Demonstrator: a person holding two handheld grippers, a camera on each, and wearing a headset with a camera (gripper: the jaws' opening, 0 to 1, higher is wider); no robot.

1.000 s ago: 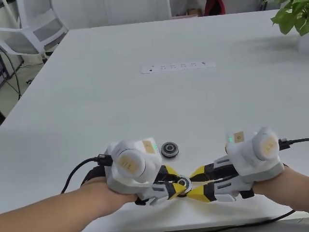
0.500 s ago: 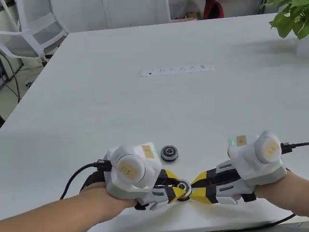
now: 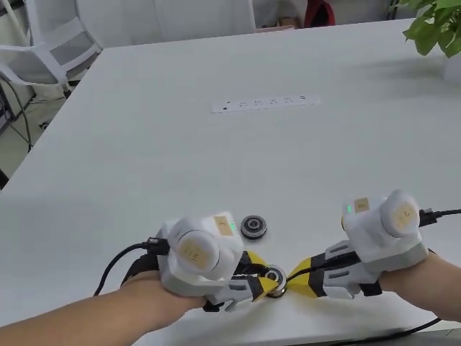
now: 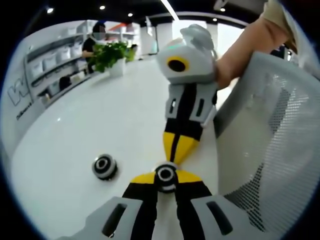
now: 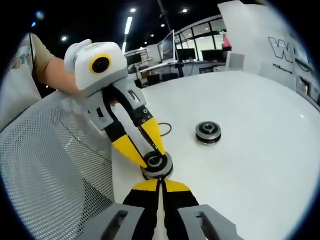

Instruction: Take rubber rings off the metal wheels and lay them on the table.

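A small metal wheel (image 3: 274, 276) with a dark rubber ring hangs just above the white table's (image 3: 216, 166) near edge. My left gripper (image 3: 268, 282) is shut on it from the left, its yellow tips clamping the wheel (image 4: 165, 176) on both sides. My right gripper (image 3: 297, 278) meets it from the right, jaws shut at the rim of the wheel (image 5: 157, 164), pinching the ring's edge. A second wheel (image 3: 253, 226) lies flat on the table just behind, seen as the loose wheel (image 4: 104, 167) and the loose wheel (image 5: 208, 132) in the gripper views.
A white power strip (image 3: 265, 103) lies mid-table. A green plant (image 3: 436, 29) stands at the far right corner and a white chair (image 3: 50, 47) at the far left. A mesh chair back (image 5: 50, 165) is close behind the grippers. Cables trail from both grippers.
The right gripper has drawn slightly to the right, away from the left one. The left gripper keeps its hold on the wheel. The loose wheel has not moved.
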